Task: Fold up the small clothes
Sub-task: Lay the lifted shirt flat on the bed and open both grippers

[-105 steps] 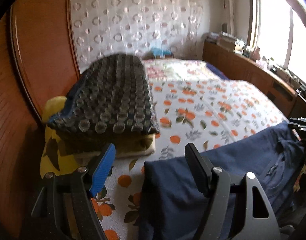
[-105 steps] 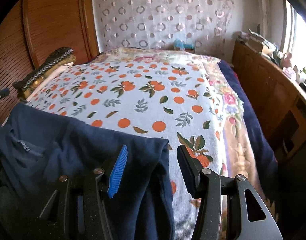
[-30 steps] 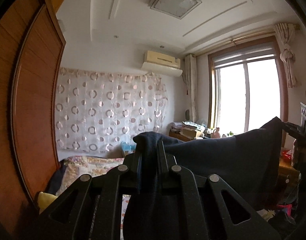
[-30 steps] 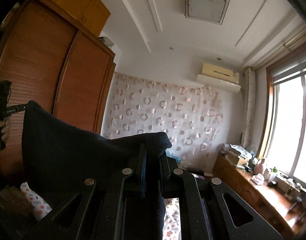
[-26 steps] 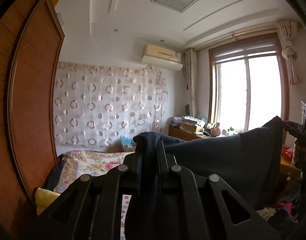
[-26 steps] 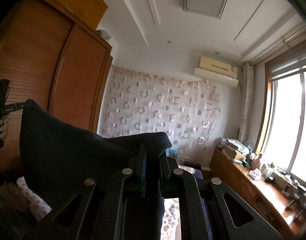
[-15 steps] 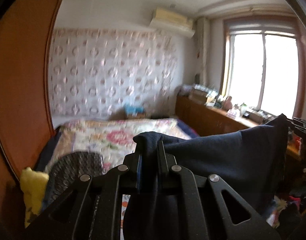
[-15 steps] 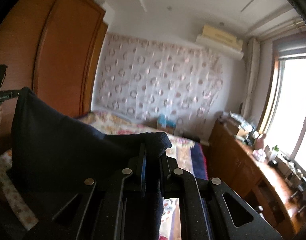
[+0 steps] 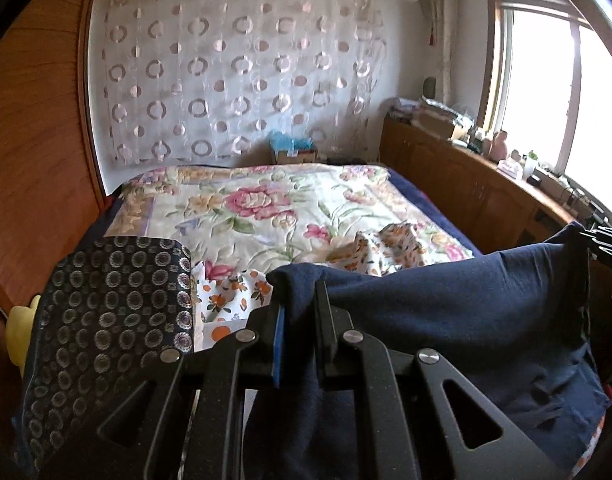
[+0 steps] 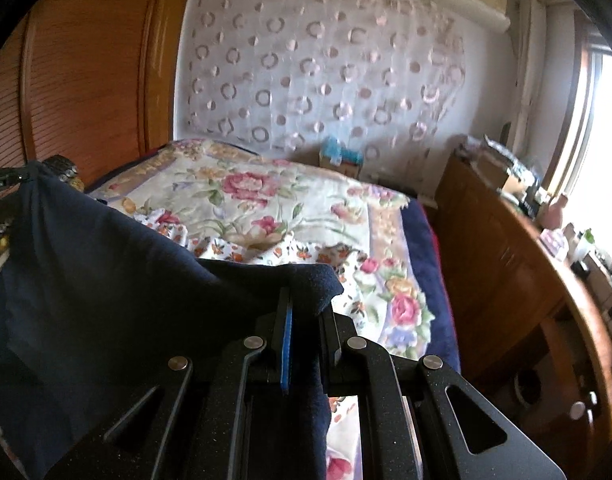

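A navy blue garment [image 9: 465, 320] hangs stretched between my two grippers above the bed. My left gripper [image 9: 300, 304] is shut on one top corner of it. My right gripper [image 10: 306, 308] is shut on the other top corner; the cloth [image 10: 106, 280] spreads away to the left in the right wrist view. The right gripper also shows at the far right of the left wrist view [image 9: 603, 238], and the left gripper at the far left of the right wrist view [image 10: 2, 178]. The garment's lower part is hidden behind the gripper bodies.
The bed [image 9: 266, 208] has a floral quilt and a rumpled orange-print sheet [image 9: 369, 246]. A dark patterned pillow [image 9: 114, 308] lies on the left by the wooden wardrobe [image 9: 34, 160]. A wooden cabinet [image 9: 485, 192] with clutter runs under the window on the right.
Both grippers have tilted down from the ceiling toward the bed, still holding the garment taut. Earlier they were open over the garment lying on the bed, then closed on it and lifted.
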The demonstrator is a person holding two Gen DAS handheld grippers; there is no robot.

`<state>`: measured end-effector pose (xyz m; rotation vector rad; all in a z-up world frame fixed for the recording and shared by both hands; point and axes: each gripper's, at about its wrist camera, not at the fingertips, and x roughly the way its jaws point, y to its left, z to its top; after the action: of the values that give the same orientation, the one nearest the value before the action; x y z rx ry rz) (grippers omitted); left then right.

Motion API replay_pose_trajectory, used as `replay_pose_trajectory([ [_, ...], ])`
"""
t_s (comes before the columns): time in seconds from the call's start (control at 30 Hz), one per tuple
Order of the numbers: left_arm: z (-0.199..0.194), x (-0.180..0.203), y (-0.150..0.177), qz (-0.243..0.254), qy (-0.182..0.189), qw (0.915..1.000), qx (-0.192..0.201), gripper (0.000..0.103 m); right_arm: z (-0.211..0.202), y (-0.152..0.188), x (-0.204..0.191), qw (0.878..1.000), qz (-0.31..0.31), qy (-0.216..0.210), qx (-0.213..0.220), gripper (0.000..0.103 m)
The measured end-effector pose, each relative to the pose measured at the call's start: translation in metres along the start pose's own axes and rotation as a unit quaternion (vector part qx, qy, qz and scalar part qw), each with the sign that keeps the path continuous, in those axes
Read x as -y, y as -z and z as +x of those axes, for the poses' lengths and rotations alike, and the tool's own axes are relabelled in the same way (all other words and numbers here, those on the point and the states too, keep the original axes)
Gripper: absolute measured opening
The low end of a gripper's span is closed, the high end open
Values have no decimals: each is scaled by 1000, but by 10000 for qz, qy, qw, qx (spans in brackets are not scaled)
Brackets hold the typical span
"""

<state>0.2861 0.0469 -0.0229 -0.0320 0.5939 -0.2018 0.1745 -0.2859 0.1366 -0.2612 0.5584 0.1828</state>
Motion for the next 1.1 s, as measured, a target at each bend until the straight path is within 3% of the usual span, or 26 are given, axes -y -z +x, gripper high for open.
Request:
replay_pose_trajectory([
  [0.3,31,9,-5,172,-154,9993,-294,16,15,23,20,9984,311,-242,-394,11],
  [0.4,32,9,-3,137,-104,9992,-360,21,0,31,22,9977,430,-135,-508,26],
  [0.43,30,10,-2,140,-75,9993,-349,28,-4,35,24,9976,452,-84,-510,30],
  [0.5,25,12,2,156,-68,9994,-314,45,-16,35,28,9969,594,-175,-476,47],
  [0.53,23,12,3,164,-60,9994,-304,51,-23,38,28,9965,667,-253,-446,50],
  [0.73,1,21,28,219,134,9984,-494,73,-80,64,22,9948,875,-247,-453,50],
  [0.87,-17,26,51,217,211,9981,-538,75,-103,89,7,9940,887,-304,-563,50],
  [1.1,-23,26,88,195,232,9950,-955,75,-144,129,5,9875,1251,-299,-907,50],
])
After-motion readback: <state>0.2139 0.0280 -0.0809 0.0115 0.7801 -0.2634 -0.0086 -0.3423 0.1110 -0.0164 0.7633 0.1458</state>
